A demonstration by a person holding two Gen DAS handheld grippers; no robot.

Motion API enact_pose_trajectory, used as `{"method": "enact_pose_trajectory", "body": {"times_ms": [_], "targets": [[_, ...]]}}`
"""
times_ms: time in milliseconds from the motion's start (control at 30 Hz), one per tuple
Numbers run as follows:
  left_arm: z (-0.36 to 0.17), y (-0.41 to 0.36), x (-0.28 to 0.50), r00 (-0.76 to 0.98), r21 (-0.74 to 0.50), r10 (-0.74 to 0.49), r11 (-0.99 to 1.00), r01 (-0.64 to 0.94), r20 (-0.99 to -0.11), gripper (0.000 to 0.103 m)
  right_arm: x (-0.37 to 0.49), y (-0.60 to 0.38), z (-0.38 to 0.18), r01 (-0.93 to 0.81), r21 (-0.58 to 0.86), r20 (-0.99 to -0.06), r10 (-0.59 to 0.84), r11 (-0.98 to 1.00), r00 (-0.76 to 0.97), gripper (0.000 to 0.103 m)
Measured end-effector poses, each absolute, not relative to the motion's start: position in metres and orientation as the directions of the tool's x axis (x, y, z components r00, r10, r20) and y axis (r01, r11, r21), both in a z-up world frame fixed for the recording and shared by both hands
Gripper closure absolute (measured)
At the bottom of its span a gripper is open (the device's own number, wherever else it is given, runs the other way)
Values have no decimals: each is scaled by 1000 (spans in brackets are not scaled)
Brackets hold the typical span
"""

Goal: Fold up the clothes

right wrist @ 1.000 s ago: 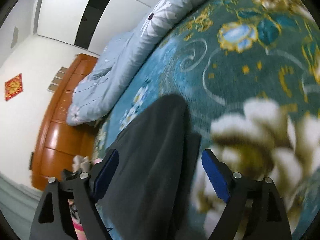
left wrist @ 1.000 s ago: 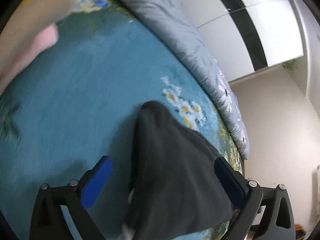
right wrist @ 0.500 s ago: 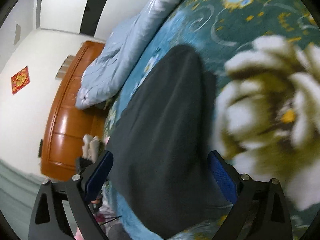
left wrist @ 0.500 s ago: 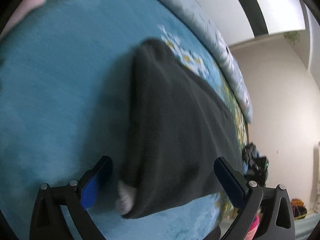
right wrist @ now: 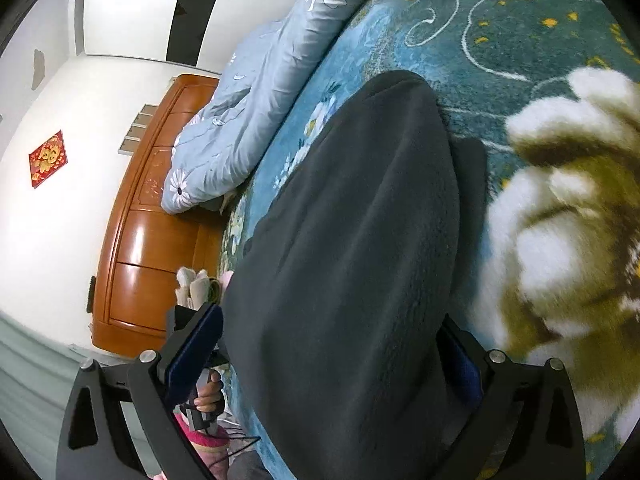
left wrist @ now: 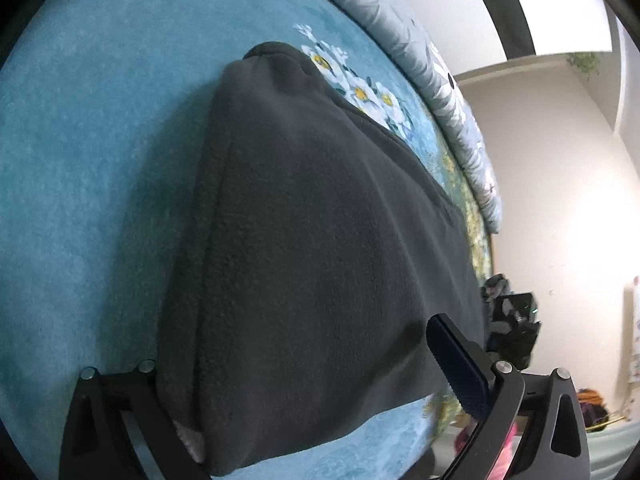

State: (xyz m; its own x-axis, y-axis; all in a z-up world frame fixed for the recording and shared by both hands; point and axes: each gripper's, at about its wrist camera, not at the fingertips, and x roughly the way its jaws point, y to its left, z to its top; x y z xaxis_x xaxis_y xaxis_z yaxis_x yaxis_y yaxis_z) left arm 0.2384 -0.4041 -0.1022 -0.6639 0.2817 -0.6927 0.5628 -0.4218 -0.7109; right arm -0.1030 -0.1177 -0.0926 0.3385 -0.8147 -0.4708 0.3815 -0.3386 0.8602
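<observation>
One dark grey fleece garment [left wrist: 320, 240] lies folded on the teal floral blanket [left wrist: 92, 160] covering the bed, filling the middle of both wrist views and running from 12 o'clock down to 6 o'clock. The left gripper [left wrist: 316, 384] has its jaws wide apart, straddling the near end of the cloth; its left pad is hidden under the fabric. The right gripper [right wrist: 324, 364] likewise stands with jaws spread on either side of the garment. One pale blue quilt [right wrist: 256, 100] lies bunched at 11 o'clock, beside one wooden headboard [right wrist: 148, 248] at 9 o'clock.
</observation>
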Motion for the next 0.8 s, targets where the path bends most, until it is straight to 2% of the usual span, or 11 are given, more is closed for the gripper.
{"method": "enact_pose_trajectory", "body": {"times_ms": [100, 133, 167, 267, 433, 600, 800], "targets": [[-96, -396, 239, -635, -659, 236, -466, 590, -735, 13, -99, -123, -90, 428, 833, -508, -793, -352, 337, 4], [-94, -395, 241, -631, -649, 222, -470, 598, -743, 15, -99, -122, -91, 432, 828, -515, -790, -357, 334, 8], [-93, -394, 243, -628, -640, 210, -473, 605, -749, 19, -98, -122, -91, 436, 823, -522, -787, -363, 330, 18], [-93, -394, 249, -629, -633, 190, -468, 617, -754, 25, -98, -119, -94, 439, 817, -532, -782, -374, 324, 36], [-92, -394, 256, -633, -626, 167, -467, 624, -756, 37, -97, -117, -98, 435, 823, -524, -783, -365, 335, 54], [-98, -400, 257, -648, -649, 181, -447, 616, -740, 36, -96, -119, -95, 441, 823, -523, -780, -358, 344, 55], [-106, -405, 256, -668, -685, 207, -403, 607, -715, 27, -98, -119, -100, 416, 839, -507, -784, -352, 359, 52]]}}
